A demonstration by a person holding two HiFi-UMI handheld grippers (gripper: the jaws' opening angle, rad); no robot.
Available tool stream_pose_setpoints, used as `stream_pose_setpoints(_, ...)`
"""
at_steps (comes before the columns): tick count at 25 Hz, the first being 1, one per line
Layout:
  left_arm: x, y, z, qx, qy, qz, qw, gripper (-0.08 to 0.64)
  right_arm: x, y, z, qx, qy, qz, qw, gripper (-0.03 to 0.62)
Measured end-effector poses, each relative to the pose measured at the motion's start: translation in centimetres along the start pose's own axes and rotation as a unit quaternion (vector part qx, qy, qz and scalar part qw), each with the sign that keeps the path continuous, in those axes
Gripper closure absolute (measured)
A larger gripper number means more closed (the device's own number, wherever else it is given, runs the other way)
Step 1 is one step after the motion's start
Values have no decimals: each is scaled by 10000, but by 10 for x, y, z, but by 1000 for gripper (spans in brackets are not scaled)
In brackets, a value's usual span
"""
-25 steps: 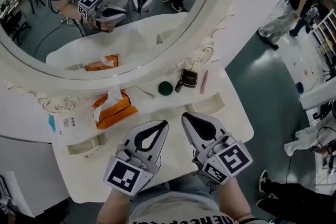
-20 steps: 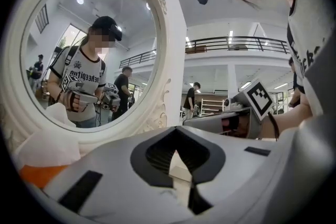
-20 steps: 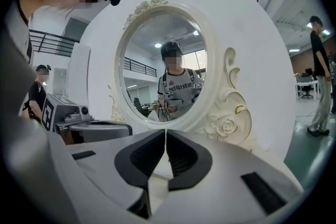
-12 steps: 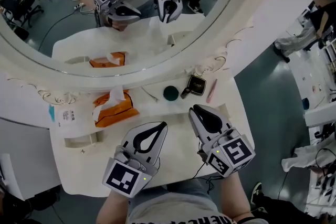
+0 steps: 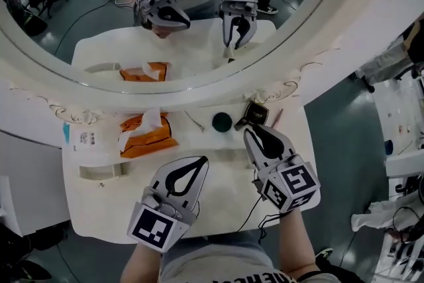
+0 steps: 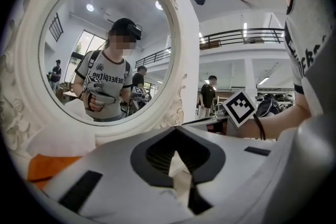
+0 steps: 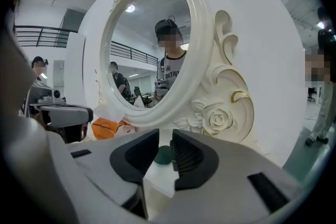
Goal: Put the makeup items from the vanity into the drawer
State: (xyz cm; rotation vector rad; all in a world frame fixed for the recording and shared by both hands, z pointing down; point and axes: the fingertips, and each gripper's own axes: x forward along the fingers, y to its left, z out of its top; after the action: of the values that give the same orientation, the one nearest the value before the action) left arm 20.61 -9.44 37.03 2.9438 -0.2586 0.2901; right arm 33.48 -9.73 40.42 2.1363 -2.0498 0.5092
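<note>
Head view: the left gripper [image 5: 203, 160] hovers low over the bare front of the white table [image 5: 225, 185], its fingers closed tip to tip with nothing between them. The right gripper [image 5: 250, 132] reaches further in; its fingers have just been opening and stand slightly apart, empty. The makeup lies at the foot of the oval mirror [image 5: 199, 10]. A round dark-green pot [image 5: 222, 120] sits just past the right fingertips and a little to their left. A square dark compact [image 5: 257, 114] lies just ahead of those tips, apart from them. A pink pencil [image 5: 275, 117] lies beside the compact on its far side. All three are well apart from the left fingers. An orange tissue pack [image 5: 142, 137] lies beyond the left fingers and off to their left.

Left gripper view: the left gripper [image 6: 176, 131] shows its finger ends together and nothing gripped; only bare table is seen through the loop they form. The tissue pack lies low at the left.

Right gripper view: the right gripper [image 7: 165, 135] shows a narrow gap between its fingers. The green pot [image 7: 164, 155] is seen through that gap, on the table beyond the tips, touched by neither finger.
</note>
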Motion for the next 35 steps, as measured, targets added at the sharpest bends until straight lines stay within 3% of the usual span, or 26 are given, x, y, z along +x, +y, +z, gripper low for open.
stream_pose_setpoints(12,0,9,-9,-71,57,274,9996,549,27,-15,-25,-5,411,62,9991,440)
stream_pose_setpoints(24,-1,17,-12,-145,106,382,9991,549,43,-13,-43,36,698,158,9974,440)
stream_pose_setpoints(35,-2,21,-13,-164,117,410,9990,548,44,-20,-44,-77,715,-82,9974,474)
